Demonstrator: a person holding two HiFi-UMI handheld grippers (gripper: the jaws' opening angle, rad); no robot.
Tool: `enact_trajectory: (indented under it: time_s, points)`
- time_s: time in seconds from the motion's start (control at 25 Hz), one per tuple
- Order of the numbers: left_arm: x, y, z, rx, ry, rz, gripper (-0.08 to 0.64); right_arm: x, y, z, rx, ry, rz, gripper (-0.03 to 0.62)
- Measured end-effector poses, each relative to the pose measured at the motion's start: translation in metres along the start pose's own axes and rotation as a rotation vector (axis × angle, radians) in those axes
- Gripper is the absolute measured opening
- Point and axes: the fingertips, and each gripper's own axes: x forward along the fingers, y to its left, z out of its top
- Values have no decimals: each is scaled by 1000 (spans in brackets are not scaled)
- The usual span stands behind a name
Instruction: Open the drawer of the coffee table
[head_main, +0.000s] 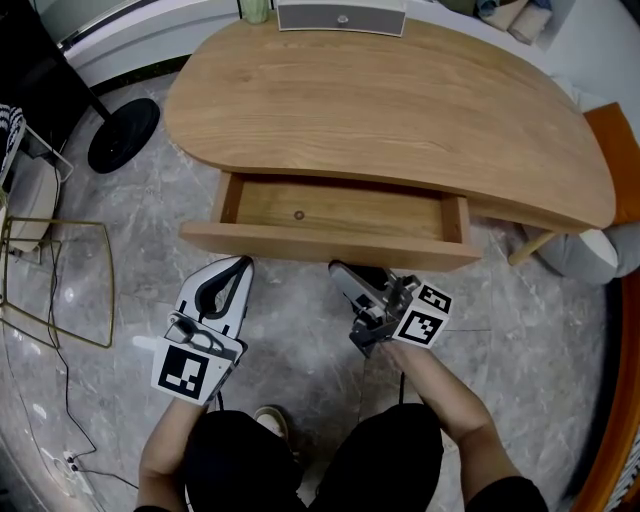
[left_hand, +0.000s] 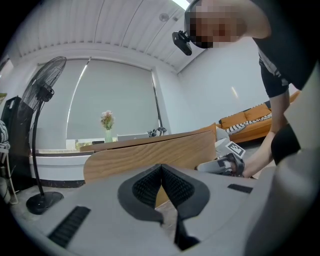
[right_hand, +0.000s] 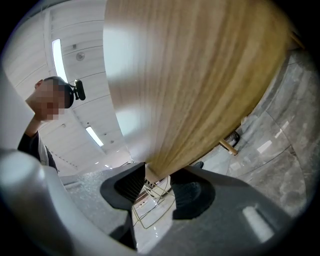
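The wooden coffee table (head_main: 400, 110) has its drawer pulled out toward me, and the bare drawer bottom (head_main: 340, 210) shows behind the drawer front (head_main: 330, 245). My right gripper (head_main: 337, 267) reaches under the front's lower edge. In the right gripper view that edge of the drawer front (right_hand: 200, 75) sits between the pads, with the right gripper (right_hand: 152, 182) shut on it. My left gripper (head_main: 243, 262) hangs just before the drawer's left end. Its tips meet on nothing in the left gripper view (left_hand: 161, 167), which also shows the drawer front (left_hand: 150, 155).
A fan's black base (head_main: 122, 135) stands on the marble floor at the table's left, and a gold wire frame (head_main: 60, 280) nearer me. A white speaker (head_main: 340, 17) rests on the table's far edge. An orange sofa (head_main: 615, 150) borders the right. My knees are below the grippers.
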Motion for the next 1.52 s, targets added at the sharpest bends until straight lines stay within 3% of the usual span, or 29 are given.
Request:
enact_trajectory:
  time_s: [0.4, 1.52]
  points:
    - [-7, 9, -1, 3, 11, 29, 8, -1, 0, 0, -11, -14, -1, 160]
    - [6, -6, -2, -13, -6, -7, 8, -9, -4, -15, -10, 17, 3, 155]
